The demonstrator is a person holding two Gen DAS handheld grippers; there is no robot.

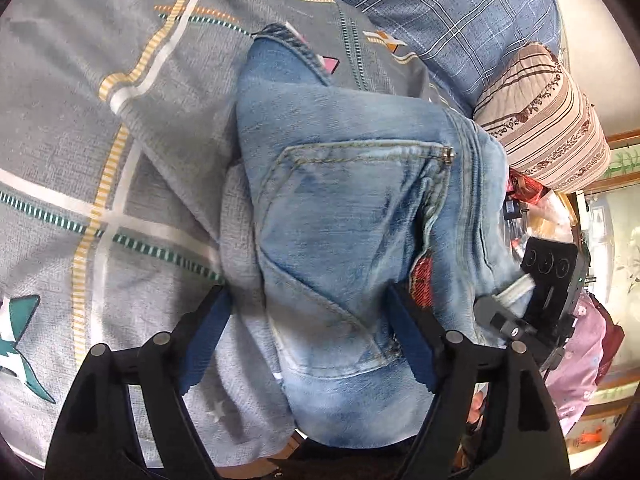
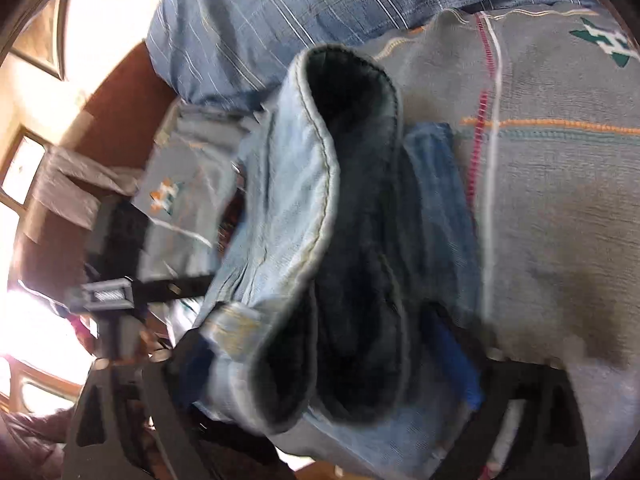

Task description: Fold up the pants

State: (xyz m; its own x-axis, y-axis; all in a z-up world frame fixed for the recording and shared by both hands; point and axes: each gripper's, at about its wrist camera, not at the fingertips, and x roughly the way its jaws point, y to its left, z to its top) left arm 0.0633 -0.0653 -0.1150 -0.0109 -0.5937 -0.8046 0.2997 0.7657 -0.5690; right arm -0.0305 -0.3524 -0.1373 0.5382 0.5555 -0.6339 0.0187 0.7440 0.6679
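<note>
Both claws stand wide over the jeans. My left claw [image 1: 308,332] has its blue pads either side of the folded denim, with cloth between them but neither pad pressing on it, so I judge it let go rather than gripping. My right claw [image 2: 332,364] is spread as far, a bundle of waistband or hem lying between its fingers; that view is blurred, and I cannot tell whether a pad touches the cloth. The jeans [image 1: 352,208] lie on the bed [image 1: 80,120], folded into a thick stack on the grey patterned cover, with a back pocket and its rivet facing up. From my left claw the stack runs straight ahead, its long axis along the line the claw points; from my right claw it does the same, the open dark inside of the cloth turned toward the camera. Both claws sit at the near end of the stack, so neither is clearly the nearer. A blue checked quilt [image 1: 460,12] and a striped pillow [image 1: 548,120] lie beyond the far end. No brand, label or writing can be read; a small red patch beside the pocket is too unclear.
</note>
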